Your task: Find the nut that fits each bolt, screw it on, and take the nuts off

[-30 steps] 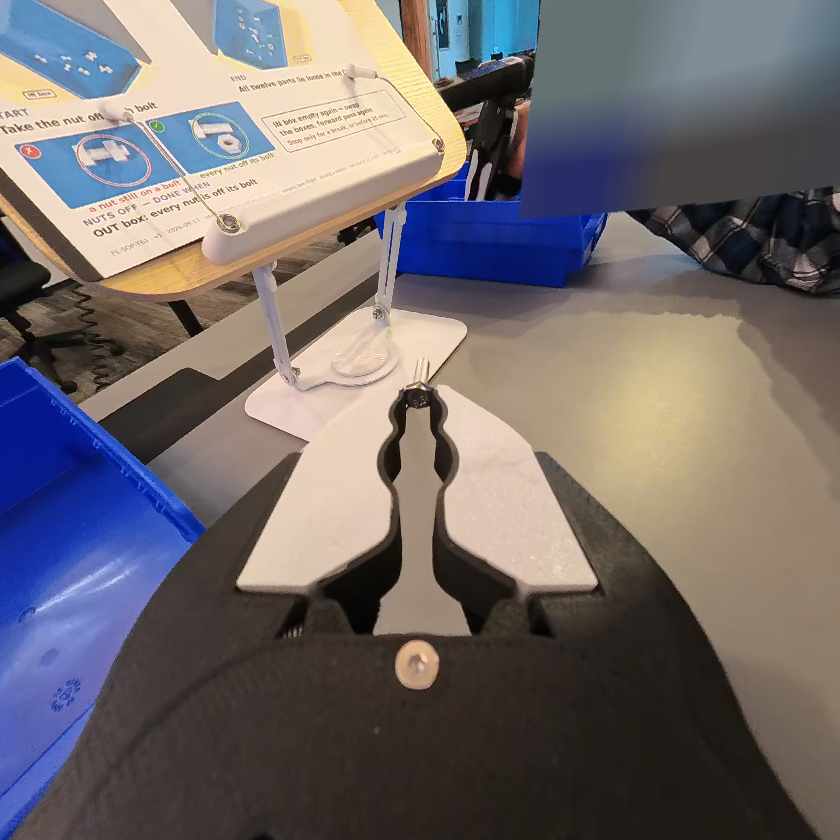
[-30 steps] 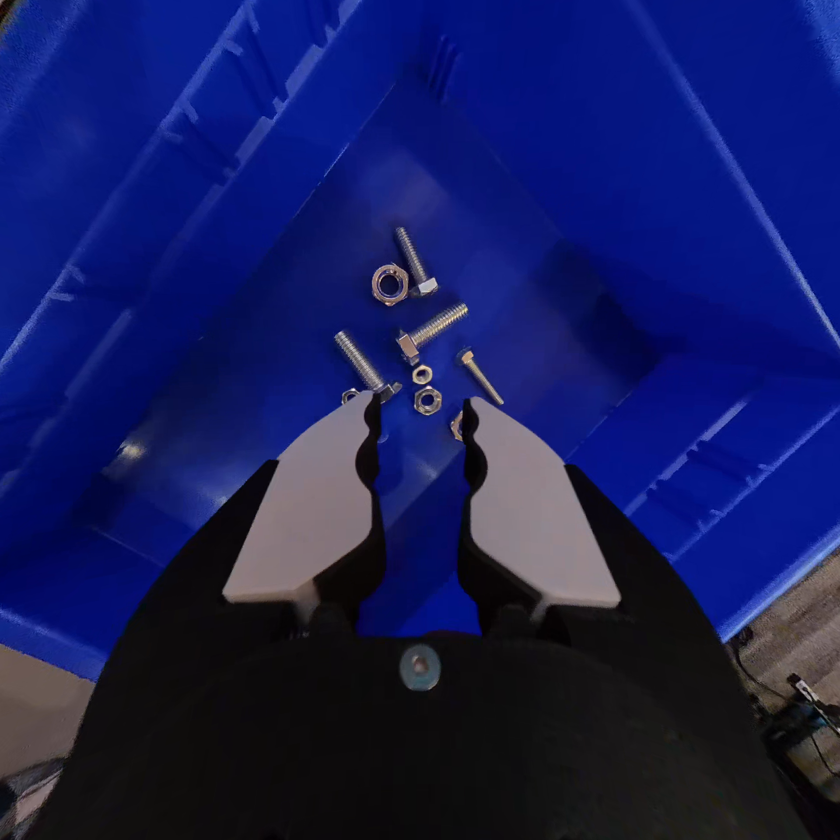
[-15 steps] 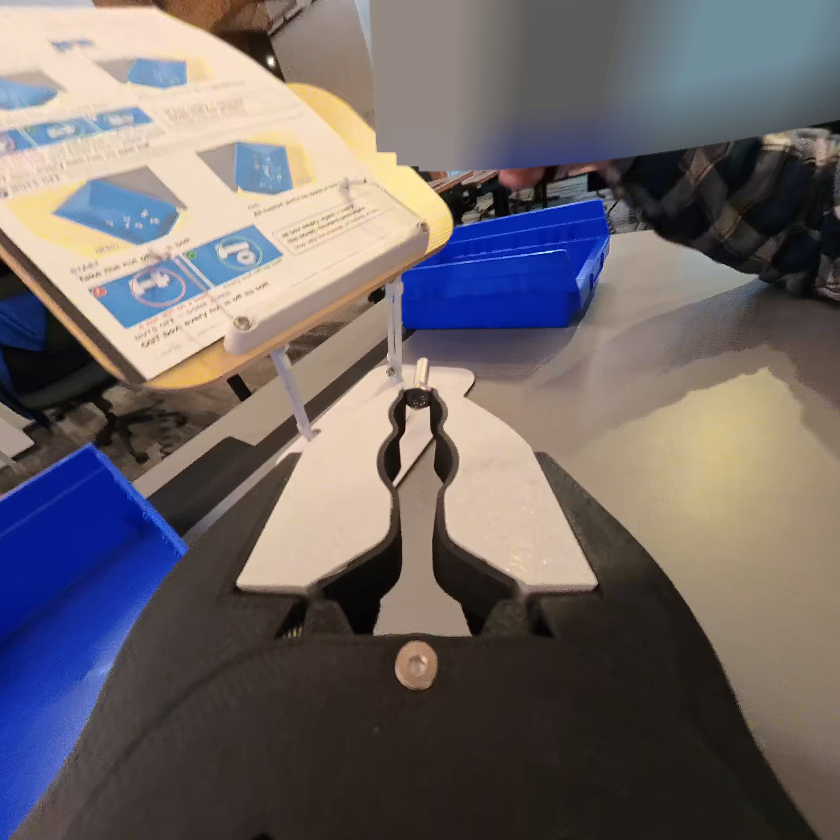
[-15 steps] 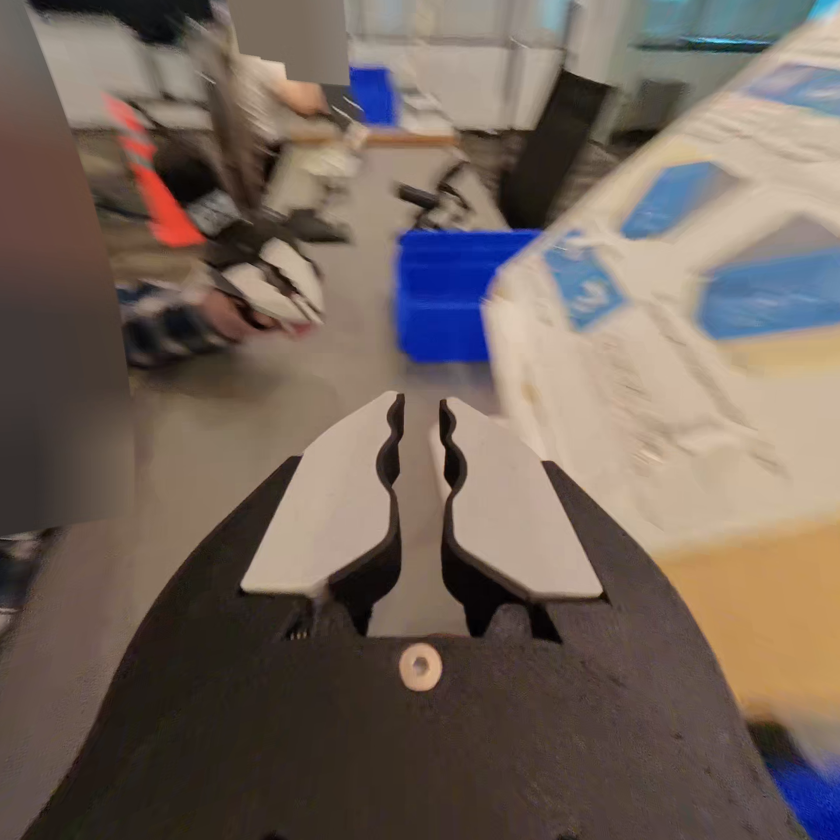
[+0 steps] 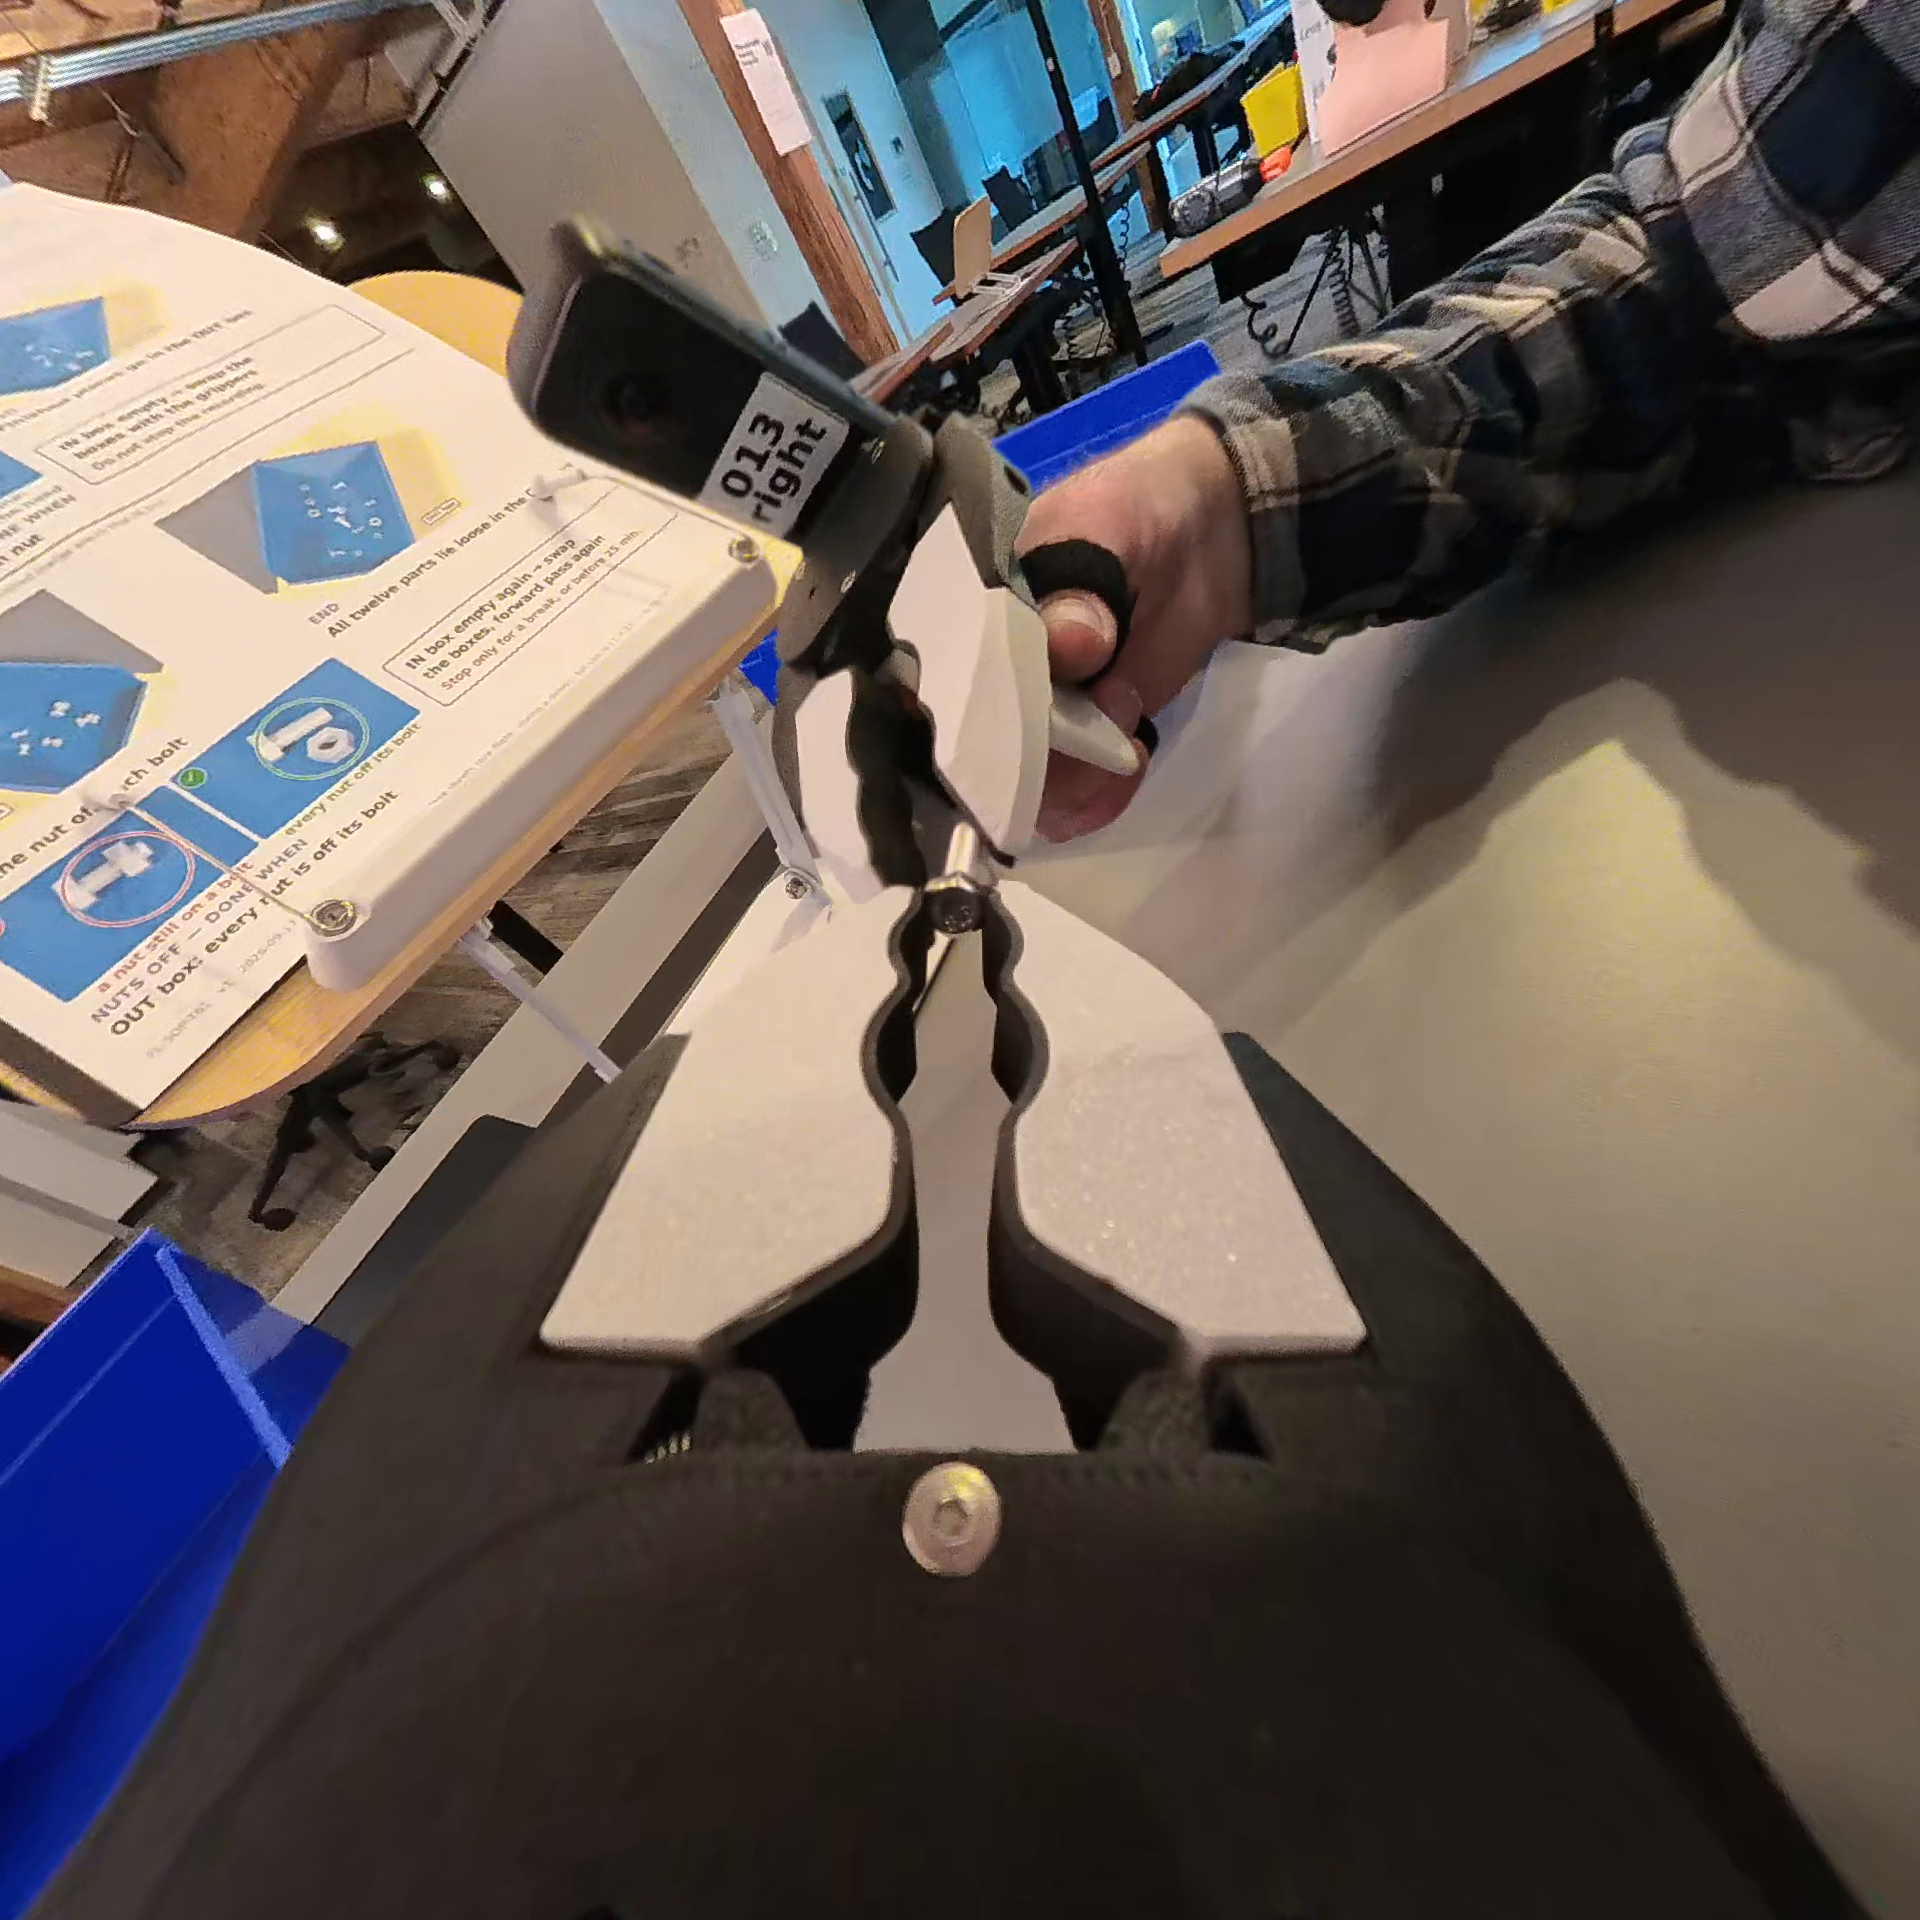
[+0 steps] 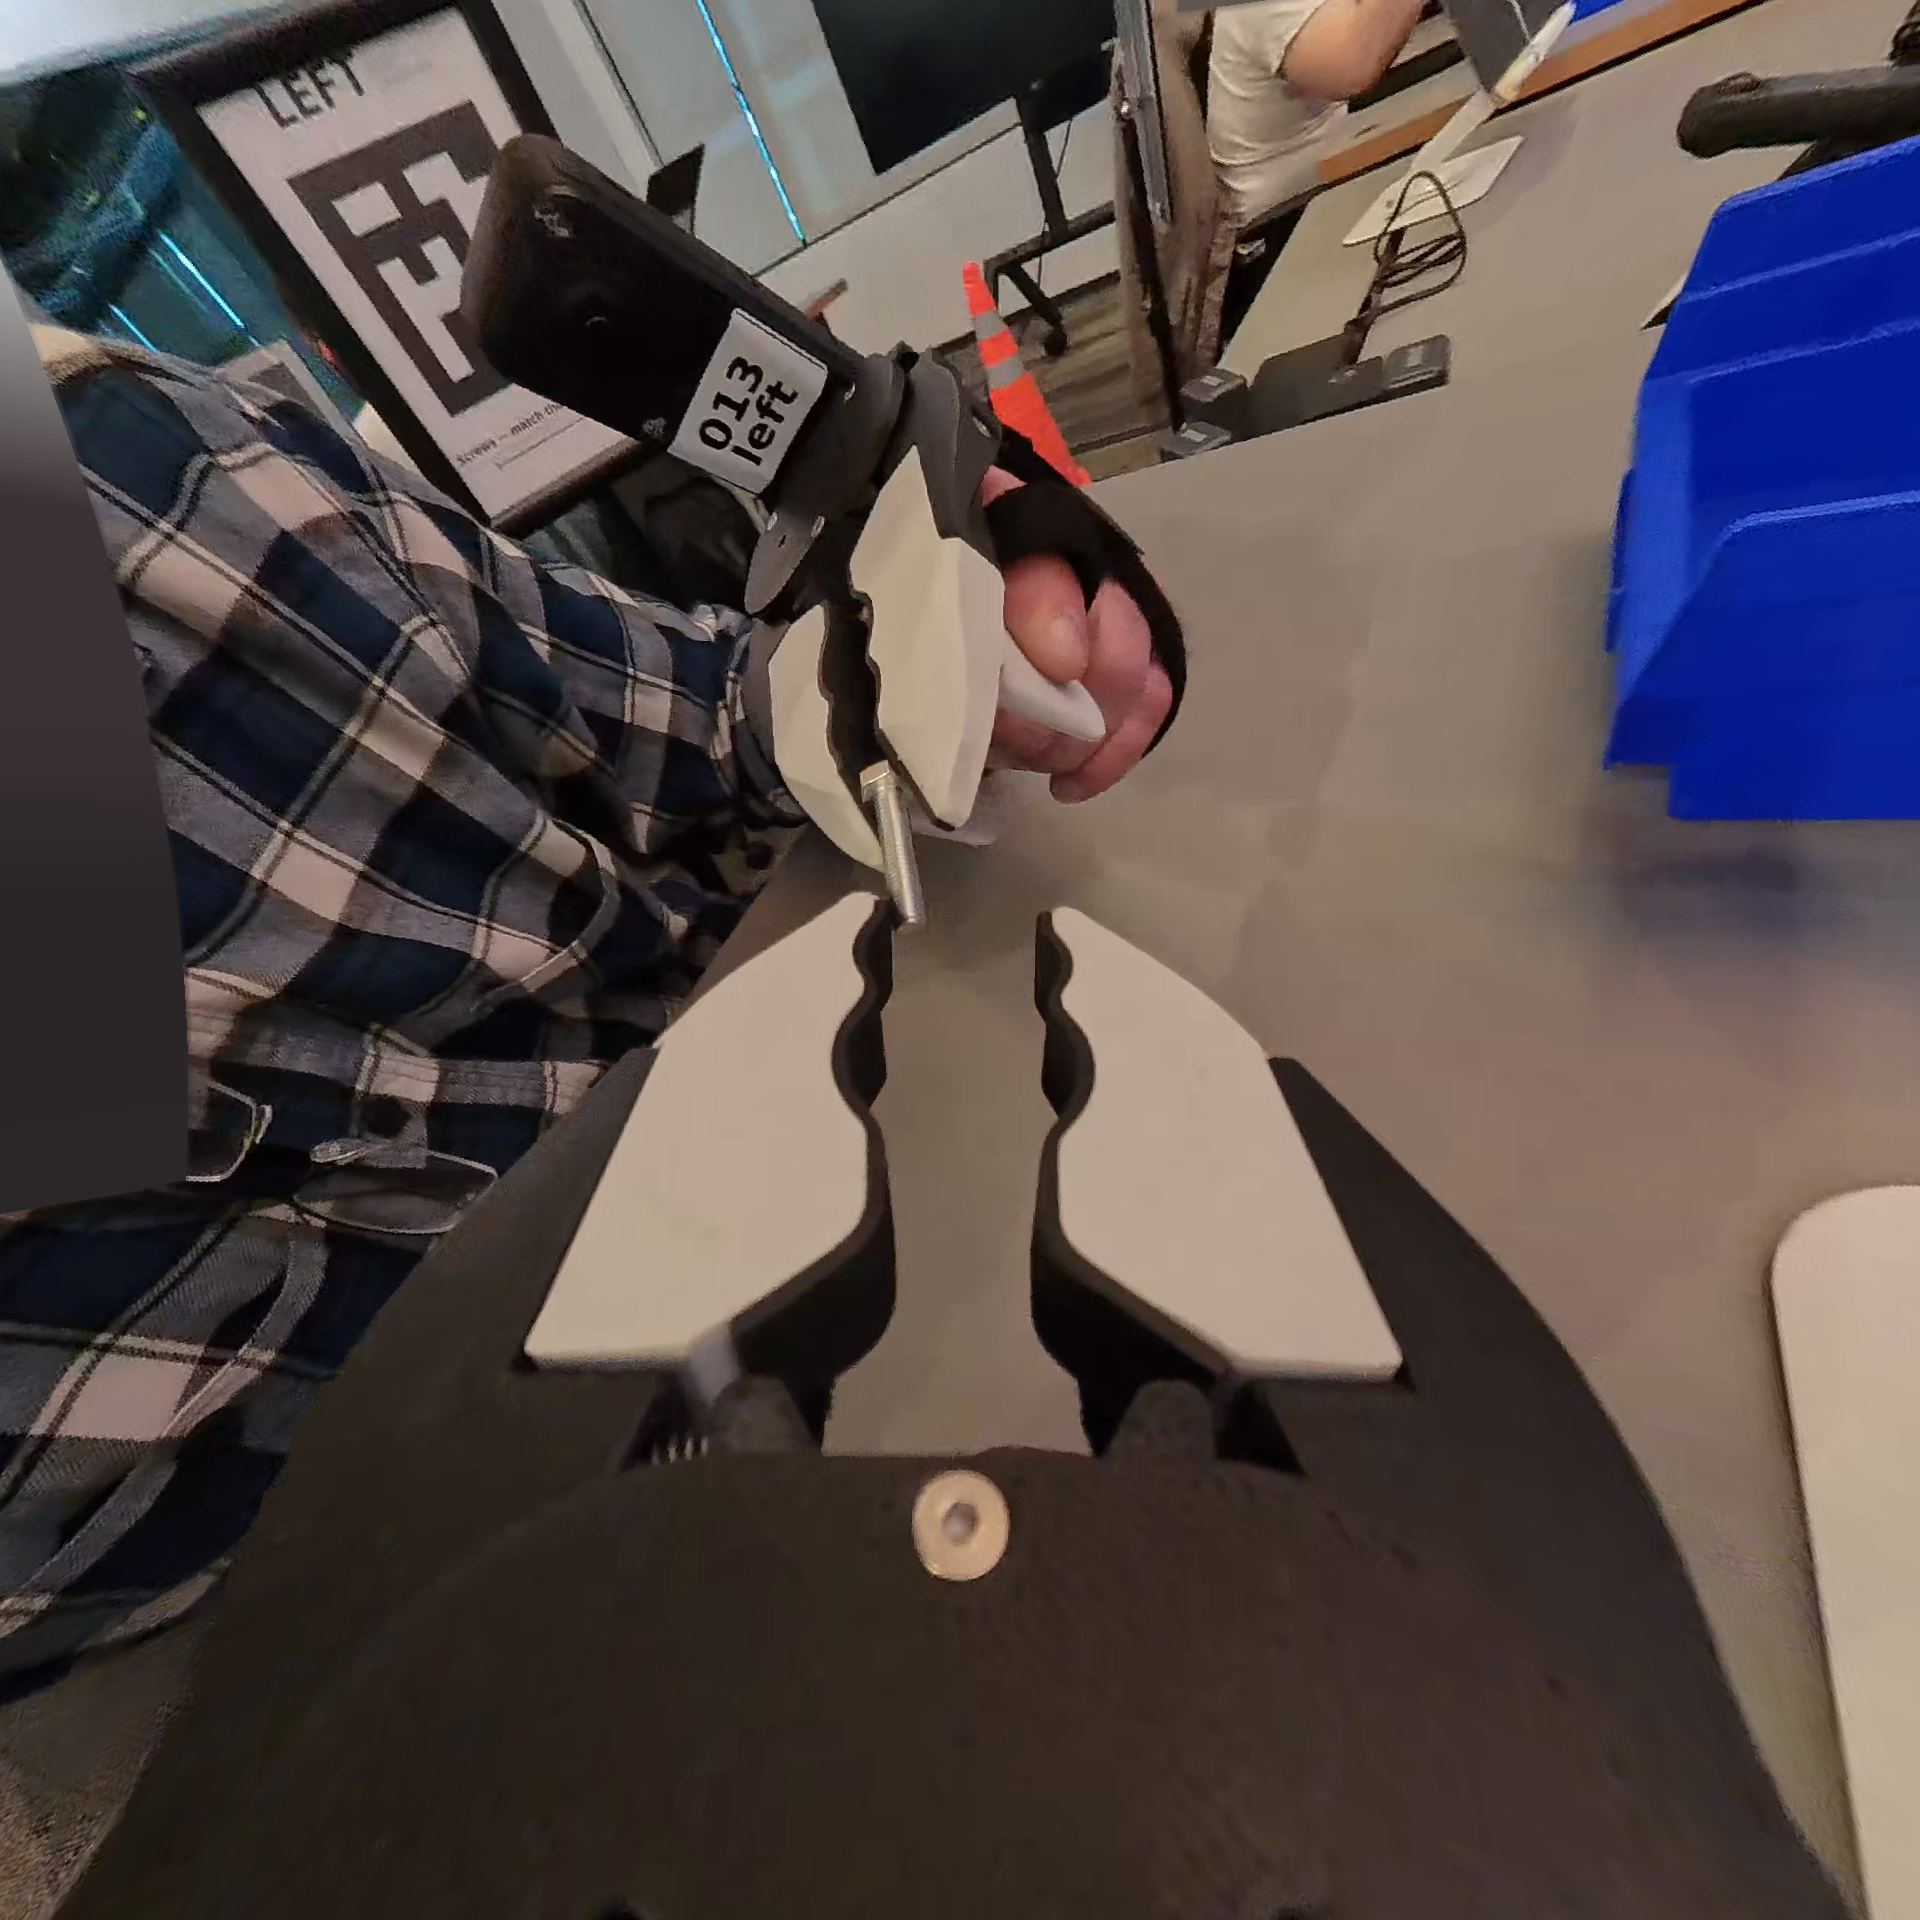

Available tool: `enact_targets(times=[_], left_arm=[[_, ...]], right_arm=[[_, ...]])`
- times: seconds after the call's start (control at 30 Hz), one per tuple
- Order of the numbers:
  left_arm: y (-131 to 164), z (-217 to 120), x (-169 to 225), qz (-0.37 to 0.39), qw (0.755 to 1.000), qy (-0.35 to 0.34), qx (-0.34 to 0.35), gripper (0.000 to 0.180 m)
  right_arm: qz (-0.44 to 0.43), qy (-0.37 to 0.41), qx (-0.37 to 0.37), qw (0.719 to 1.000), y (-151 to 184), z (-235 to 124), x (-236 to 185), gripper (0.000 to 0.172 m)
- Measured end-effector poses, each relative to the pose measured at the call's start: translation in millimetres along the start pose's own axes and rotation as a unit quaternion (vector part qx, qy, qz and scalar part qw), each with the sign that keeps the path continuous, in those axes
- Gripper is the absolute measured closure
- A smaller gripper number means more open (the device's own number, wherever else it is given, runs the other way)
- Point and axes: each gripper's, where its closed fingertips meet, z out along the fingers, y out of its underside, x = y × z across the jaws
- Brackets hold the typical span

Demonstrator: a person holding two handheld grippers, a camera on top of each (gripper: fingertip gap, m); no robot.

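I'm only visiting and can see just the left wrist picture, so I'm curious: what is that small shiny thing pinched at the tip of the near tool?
Observer: The right wrist view shows it side-on. It is a silver bolt, and its threaded shaft sticks out of the left tool, which pinches the head.
Visitor: Is the other tool gripping it too?
Observer: No. The right tool stands open. The bolt's end sits by the inner edge of one finger, clear of the other.
Visitor: Is that tool carrying a nut?
Observer: No nut shows between its fingers there.
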Motion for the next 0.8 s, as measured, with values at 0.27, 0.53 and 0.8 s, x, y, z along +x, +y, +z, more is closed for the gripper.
enact_targets(times=[0.27,0.53,0.8], left_arm=[[2,4,5,0.016,1.000,0.005,-0.009,0.171],[3,3,6,0.021,1.000,0.006,-0.012,0.171],[4,3,11,0.025,0.999,0.022,-0.013,0.171]], right_arm=[[0.014,-0.047,0.008,0.999,0,5,-10,0.155],[0.022,-0.073,0.009,0.997,4,9,-15,0.166],[0.037,-0.102,0.017,0.994,6,10,-20,0.166]])
